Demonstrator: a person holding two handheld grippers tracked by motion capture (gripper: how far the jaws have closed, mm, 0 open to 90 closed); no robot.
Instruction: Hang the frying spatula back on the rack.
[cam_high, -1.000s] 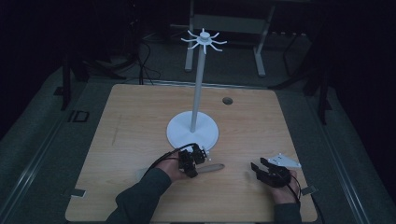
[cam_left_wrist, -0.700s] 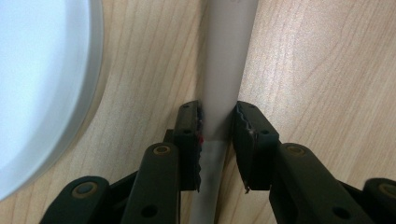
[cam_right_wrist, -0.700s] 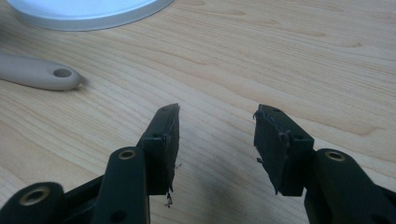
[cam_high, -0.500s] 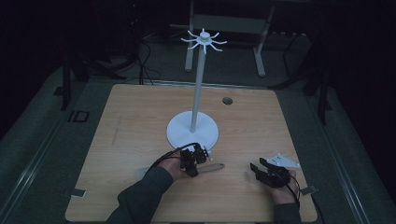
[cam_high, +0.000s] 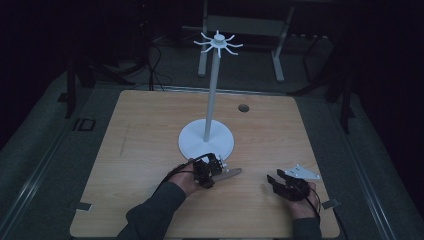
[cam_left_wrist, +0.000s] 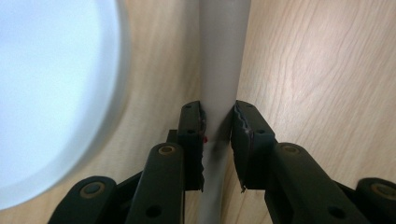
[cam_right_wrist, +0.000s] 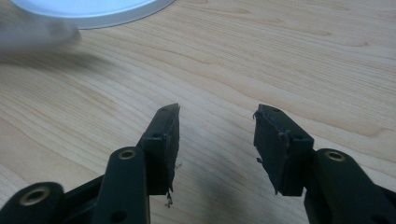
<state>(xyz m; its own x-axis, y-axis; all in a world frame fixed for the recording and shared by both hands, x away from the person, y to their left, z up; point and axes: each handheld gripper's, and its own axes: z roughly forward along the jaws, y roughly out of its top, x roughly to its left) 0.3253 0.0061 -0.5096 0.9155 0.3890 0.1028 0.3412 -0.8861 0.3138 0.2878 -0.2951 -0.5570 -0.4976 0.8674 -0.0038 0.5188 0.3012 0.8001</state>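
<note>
A tall white stand (cam_high: 211, 95) with a ring of hooks at its top rises from a round white base (cam_high: 192, 142) at the table's middle. Just in front of the base, my left gripper (cam_high: 219, 169) is shut on a flat grey strip (cam_high: 232, 173) that lies along the wood and points right. In the left gripper view the strip (cam_left_wrist: 222, 56) runs up between the jaws of the left gripper (cam_left_wrist: 218, 109), with the base (cam_left_wrist: 51, 93) beside it. My right gripper (cam_high: 273, 180) rests at the front right, open and holding nothing (cam_right_wrist: 217, 114).
The wooden table (cam_high: 145, 130) has a small dark hole (cam_high: 243, 108) at its back right. The base's rim (cam_right_wrist: 93, 9) and a blurred grey end (cam_right_wrist: 32, 35) lie ahead of the right gripper. Dark floor, cables and a metal frame (cam_high: 240, 25) surround the table.
</note>
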